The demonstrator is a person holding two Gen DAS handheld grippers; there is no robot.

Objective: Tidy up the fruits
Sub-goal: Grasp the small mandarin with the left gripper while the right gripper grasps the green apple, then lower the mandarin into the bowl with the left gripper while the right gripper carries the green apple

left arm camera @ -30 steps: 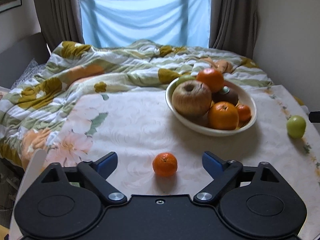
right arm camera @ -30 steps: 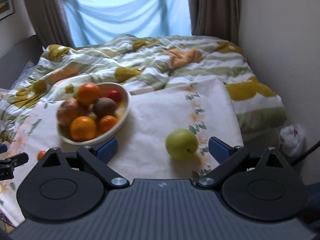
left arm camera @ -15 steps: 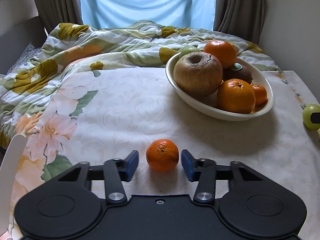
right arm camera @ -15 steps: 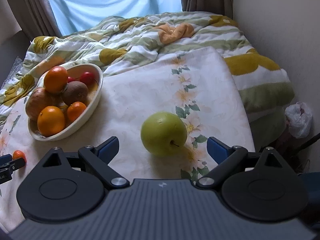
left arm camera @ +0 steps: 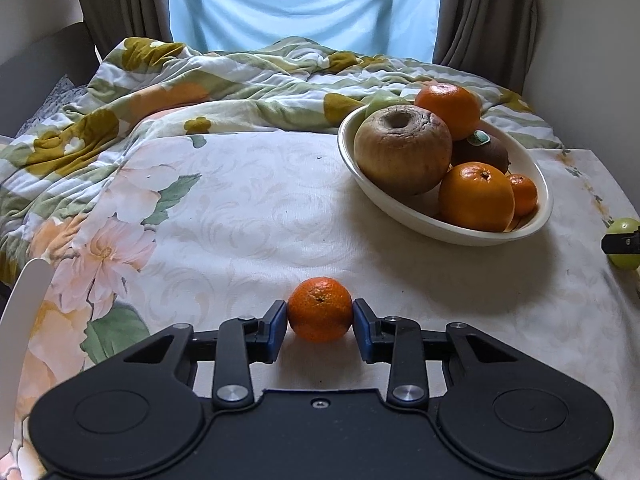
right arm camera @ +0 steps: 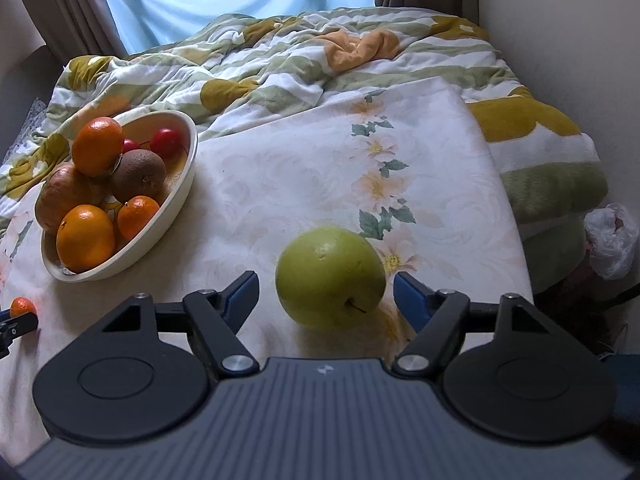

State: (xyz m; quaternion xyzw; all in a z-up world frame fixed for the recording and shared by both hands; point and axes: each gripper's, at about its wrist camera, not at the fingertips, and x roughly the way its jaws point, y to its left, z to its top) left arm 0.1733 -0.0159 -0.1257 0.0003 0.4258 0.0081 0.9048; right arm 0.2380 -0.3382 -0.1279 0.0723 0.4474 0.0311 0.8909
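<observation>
- Right now the left gripper [left arm camera: 320,322] has its blue pads pinching the small mandarin [left arm camera: 320,309], one pad on each side, with the fruit resting on the floral cloth [left arm camera: 248,216].
- From the white bowl [left arm camera: 540,216], the mandarin lies on the near, left side, well apart from its rim, so the carry would likely run forward and to the right.
- The mandarin is nearly round, with no long axis to speak of; its stem dimple faces up and a little toward the camera.
- The right gripper [right arm camera: 326,294] straddles the green apple [right arm camera: 330,276]. Its jaws are closing with the apple between them, but a sliver of gap shows on each side, so the pads do not yet press.
- The apple sits to the right of the bowl, well apart, and only this hand is near it.
- Its stem points toward the camera and slightly right, so the core axis lies roughly along the fingers and the pads meet its rounded flanks.
- The bowl is already piled with oranges, a kiwi, a brown wrinkled fruit and cherries; free room looks tight.
</observation>
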